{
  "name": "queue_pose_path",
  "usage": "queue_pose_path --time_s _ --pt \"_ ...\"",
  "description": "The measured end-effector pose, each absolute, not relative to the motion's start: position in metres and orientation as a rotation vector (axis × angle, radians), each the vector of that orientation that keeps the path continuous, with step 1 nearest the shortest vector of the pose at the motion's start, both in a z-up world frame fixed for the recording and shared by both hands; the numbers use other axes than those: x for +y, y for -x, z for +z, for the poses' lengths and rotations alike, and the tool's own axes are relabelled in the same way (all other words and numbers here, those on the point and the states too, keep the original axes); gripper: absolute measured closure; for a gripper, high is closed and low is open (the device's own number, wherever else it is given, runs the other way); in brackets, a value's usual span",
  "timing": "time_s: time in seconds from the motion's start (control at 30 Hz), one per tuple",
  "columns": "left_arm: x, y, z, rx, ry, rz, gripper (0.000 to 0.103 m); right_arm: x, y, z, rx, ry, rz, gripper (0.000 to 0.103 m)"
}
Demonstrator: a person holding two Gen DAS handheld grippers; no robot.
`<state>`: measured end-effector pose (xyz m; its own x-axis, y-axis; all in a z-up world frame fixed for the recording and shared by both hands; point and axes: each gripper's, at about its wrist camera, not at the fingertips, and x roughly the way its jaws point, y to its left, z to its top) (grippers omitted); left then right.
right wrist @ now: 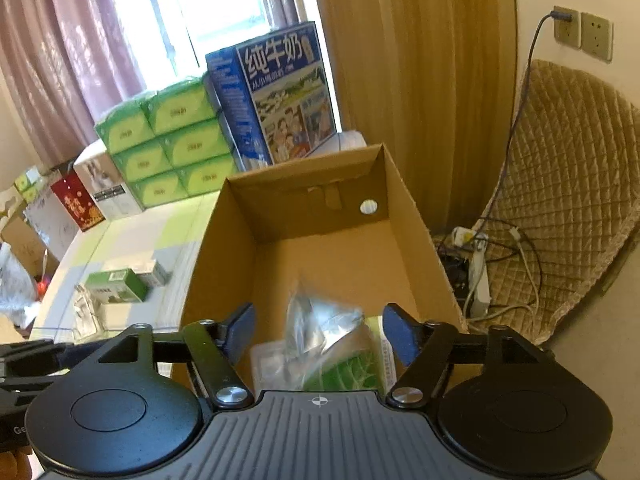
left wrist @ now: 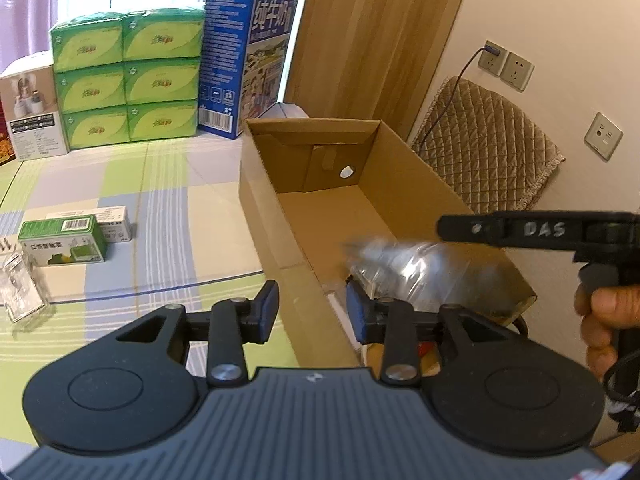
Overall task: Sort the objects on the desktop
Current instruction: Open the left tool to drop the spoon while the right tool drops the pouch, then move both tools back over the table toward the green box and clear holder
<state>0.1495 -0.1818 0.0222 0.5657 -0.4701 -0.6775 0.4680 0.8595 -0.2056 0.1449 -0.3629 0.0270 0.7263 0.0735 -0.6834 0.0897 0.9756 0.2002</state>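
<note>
Left tongs (left wrist: 312,308) gaping wide at the lower centre of the left wrist view, blue pads (left wrist: 268,308) well apart, nothing between them, and they straddle the near left wall of the cardboard box (left wrist: 264,200). Over on the right edge of that same view, a hand (left wrist: 604,320) grips the handle of the other tool, whose black arm stretches across above the box.

Switch to the right wrist view: right tongs (right wrist: 318,332) spread wide too, at the lower centre, holding nothing. Just beyond the gap, inside the box, sits a crinkly clear plastic bag (right wrist: 320,328), blurred, with a green patterned packet (right wrist: 348,372) and a pale flat container (right wrist: 268,364) beside it at the box's near end. Whether the bag touches either pad, I cannot tell. The far half of the box floor is bare.

Out on the checked table (left wrist: 168,208), left of the frame: a small green carton (left wrist: 64,242), a white carton (left wrist: 110,224) just behind it, and a clear plastic package (left wrist: 22,288) at the left edge. Green tissue packs (left wrist: 128,76) and a blue milk carton (left wrist: 248,64) stand at the upper left.
</note>
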Motion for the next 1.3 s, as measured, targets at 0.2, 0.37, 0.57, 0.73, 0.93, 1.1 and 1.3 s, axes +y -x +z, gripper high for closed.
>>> queue_pose_path --time_s 0.2,0.37,0.57,0.73,0.93,1.1,1.3 --pt "-0.162 -0.145 0.022 0.795 0.011 -0.517 0.066 -0.358 -0.129 0.029 0.756 -0.221 -0.011 0.02" --pt "-0.14 -0.133 0.028 0.776 0.001 -0.484 0.051 -0.348 -0.109 0.032 0.748 -0.226 -0.008 0.012" --pt "-0.101 -0.111 0.038 0.741 0.0 -0.419 0.029 -0.32 -0.088 0.039 0.727 -0.216 0.033 0.006" --pt "-0.059 -0.095 0.043 0.71 0.005 -0.338 0.008 -0.281 -0.078 0.049 0.705 -0.188 0.101 0.002" --pt "0.001 -0.084 0.04 0.686 0.007 -0.198 0.002 -0.228 -0.077 0.057 0.658 -0.139 0.188 0.002" --pt "0.049 -0.086 0.03 0.699 0.034 -0.099 0.002 -0.182 -0.084 0.052 0.63 -0.097 0.25 0.002" --pt "0.087 -0.099 0.014 0.704 0.008 -0.034 0.002 -0.137 -0.105 0.025 0.647 -0.036 0.305 0.002"
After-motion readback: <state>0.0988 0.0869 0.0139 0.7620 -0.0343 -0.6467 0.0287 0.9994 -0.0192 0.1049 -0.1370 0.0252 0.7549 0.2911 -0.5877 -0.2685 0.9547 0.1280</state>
